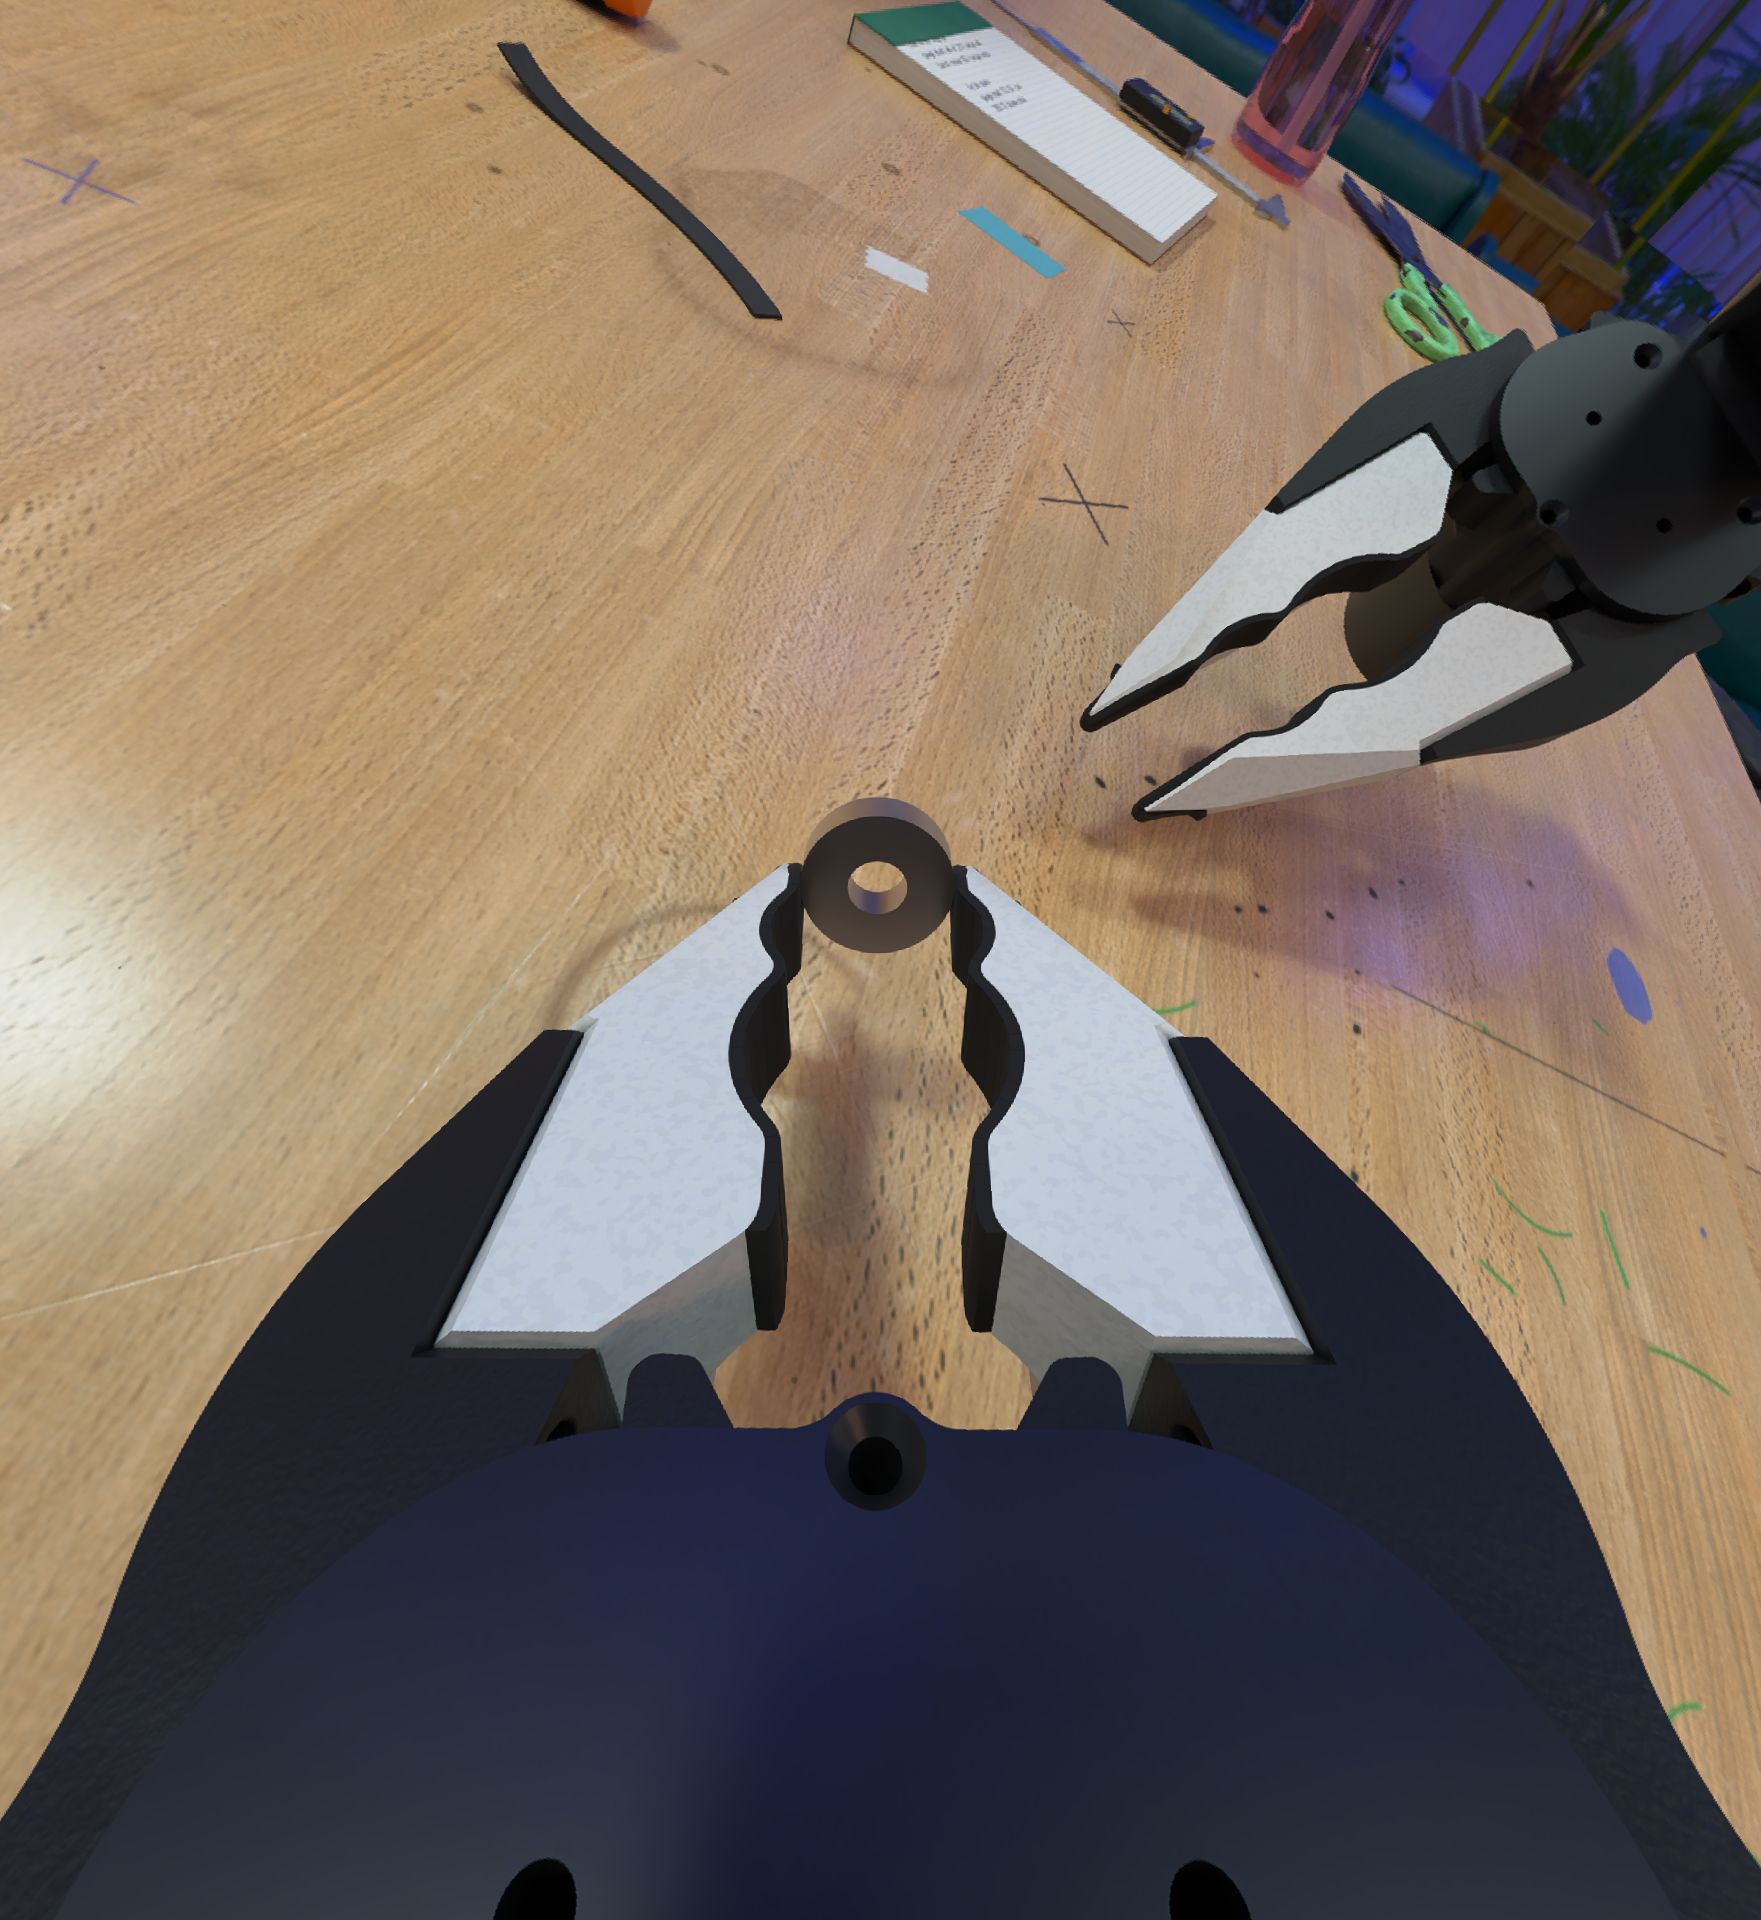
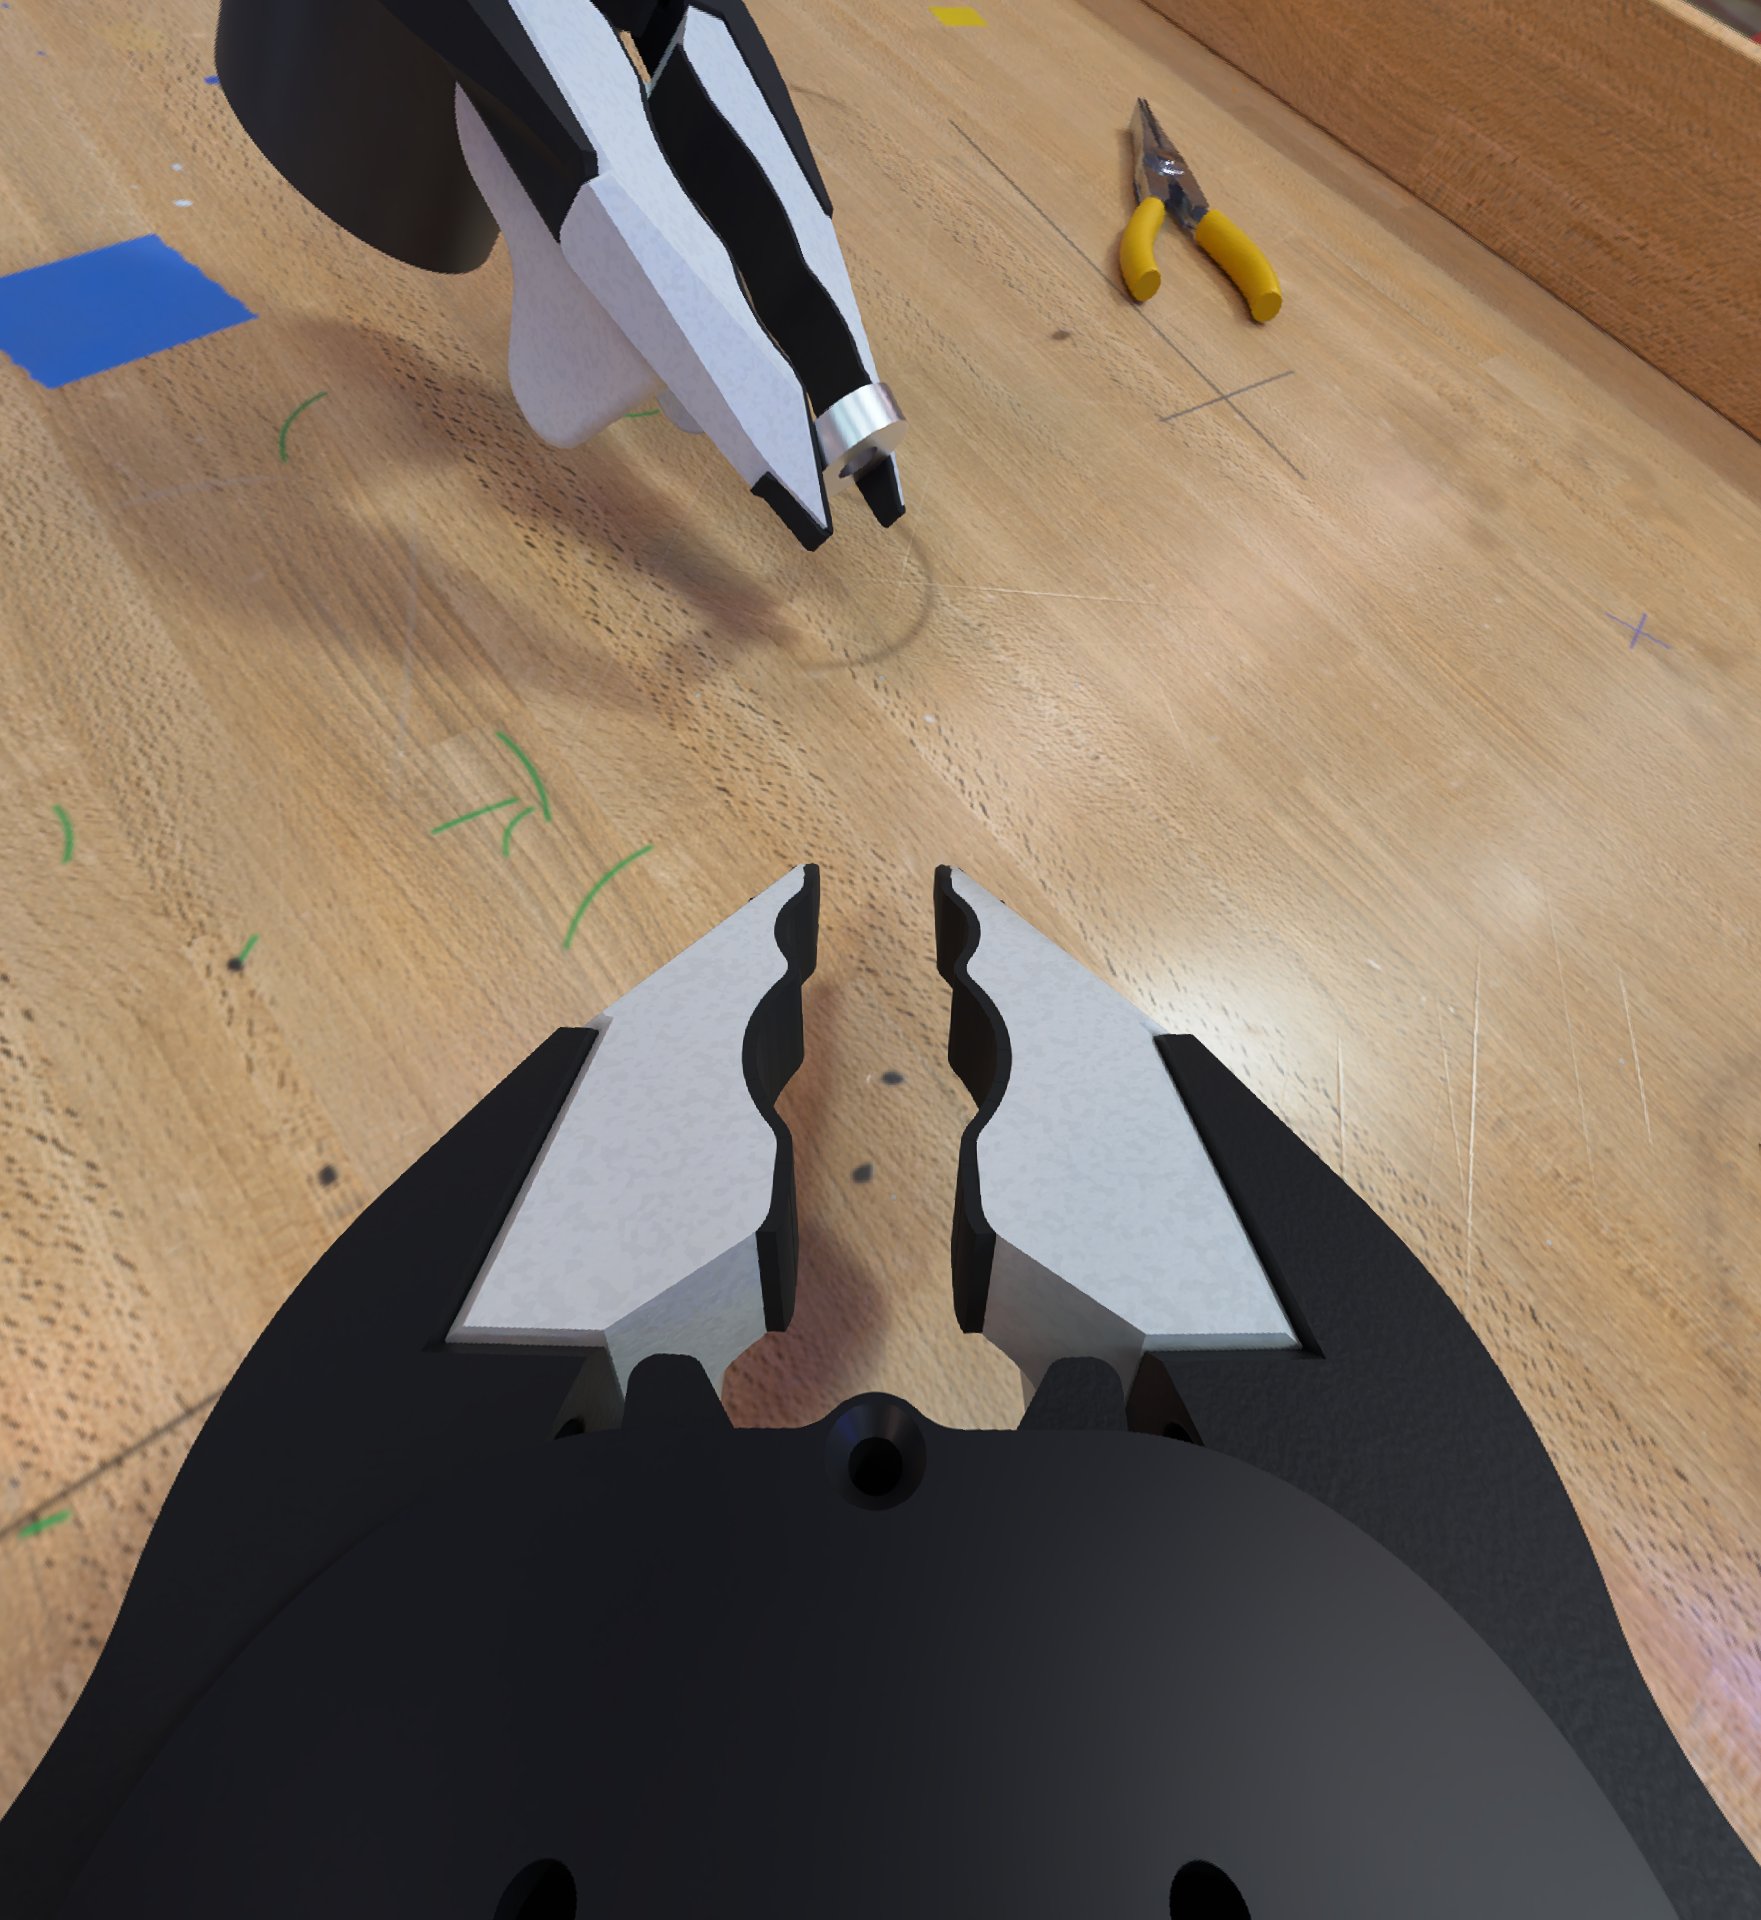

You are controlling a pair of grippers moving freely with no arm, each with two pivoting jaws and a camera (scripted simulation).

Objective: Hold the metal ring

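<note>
The metal ring (image 1: 876, 878) is a small thick grey washer with a centre hole. My left gripper (image 1: 876, 883) is shut on it at the fingertips and holds it above the wooden table (image 1: 336, 623). In the right wrist view the ring (image 2: 858, 428) shines silver between the left gripper's tips (image 2: 850, 520), just above the table. My right gripper (image 2: 876, 883) is open and empty, low over the table, some way from the ring. It also shows at the right of the left wrist view (image 1: 1115, 764), tips apart.
A black strip (image 1: 637, 177), a notepad (image 1: 1032, 114), a screwdriver (image 1: 1167, 120), a pink bottle (image 1: 1312, 83) and green scissors (image 1: 1427, 312) lie far off. Yellow pliers (image 2: 1193, 223), a blue patch (image 2: 97, 307) and a wooden wall (image 2: 1582, 187) show in the right wrist view.
</note>
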